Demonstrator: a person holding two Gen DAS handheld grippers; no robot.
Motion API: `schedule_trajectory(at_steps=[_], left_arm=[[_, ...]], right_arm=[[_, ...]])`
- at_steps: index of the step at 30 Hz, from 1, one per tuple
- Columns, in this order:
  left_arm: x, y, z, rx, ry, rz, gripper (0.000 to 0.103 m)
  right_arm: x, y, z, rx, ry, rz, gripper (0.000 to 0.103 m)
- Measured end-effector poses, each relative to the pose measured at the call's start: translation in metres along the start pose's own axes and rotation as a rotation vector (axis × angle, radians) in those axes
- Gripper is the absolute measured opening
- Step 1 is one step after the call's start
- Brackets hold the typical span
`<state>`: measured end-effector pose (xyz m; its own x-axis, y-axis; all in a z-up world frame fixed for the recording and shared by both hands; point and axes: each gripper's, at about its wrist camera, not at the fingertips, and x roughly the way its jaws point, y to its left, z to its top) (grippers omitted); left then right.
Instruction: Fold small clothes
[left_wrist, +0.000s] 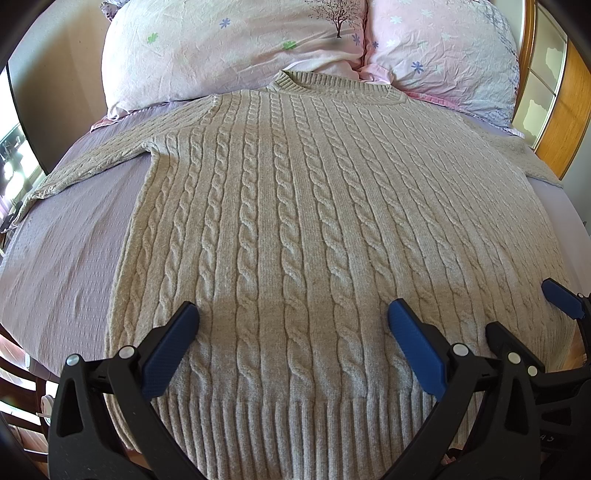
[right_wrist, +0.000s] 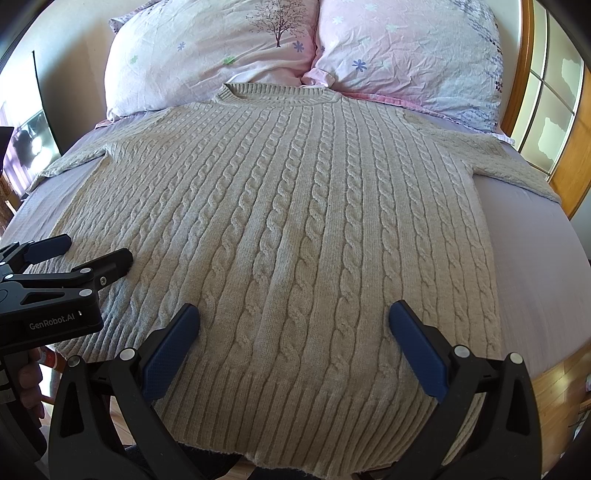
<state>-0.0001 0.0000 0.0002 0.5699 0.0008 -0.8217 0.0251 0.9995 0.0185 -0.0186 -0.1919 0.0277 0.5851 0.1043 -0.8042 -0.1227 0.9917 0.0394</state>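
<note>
Nearest the cameras, the left black two-finger gripper with blue pads (left_wrist: 293, 321) is seen with its fingers spread wide apart over the ribbed hem of the beige cable-knit sweater (left_wrist: 295, 221); nothing is clamped between them. Just beside it, toward the sweater's right edge, the right black two-finger gripper with blue pads (right_wrist: 293, 323) is likewise held spread apart above the hem, gripping nothing. Whether the pads touch the knit cannot be told.

The sweater is laid flat, front up, on the lilac bed sheet (left_wrist: 66, 258), hem nearest and ribbed round collar farthest. Both sleeves are stretched outward from the sweater's shoulders, one toward each side of the bed.

Beyond the collar, two crumpled pink floral-print pillows are seen side by side: the pillow with a printed tree (left_wrist: 229, 48) touches the collar, and the pillow with blue flowers (left_wrist: 443, 51) lies just beside it. Past the sweater's right sleeve, a wooden-framed window (right_wrist: 546, 110) is visible.
</note>
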Motion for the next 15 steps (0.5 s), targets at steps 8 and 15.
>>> schedule_trajectory(at_steps=[8,15], left_arm=[[0.000,0.001,0.000,0.007,0.007,-0.006,0.101],[0.001,0.008,0.015,0.020,0.049,-0.072,0.101]], right_arm=[[0.005,-0.016,0.022,-0.056,0.064,0.079,0.102],[0.003,-0.221,0.089,0.601,-0.014,0.024,0.102]])
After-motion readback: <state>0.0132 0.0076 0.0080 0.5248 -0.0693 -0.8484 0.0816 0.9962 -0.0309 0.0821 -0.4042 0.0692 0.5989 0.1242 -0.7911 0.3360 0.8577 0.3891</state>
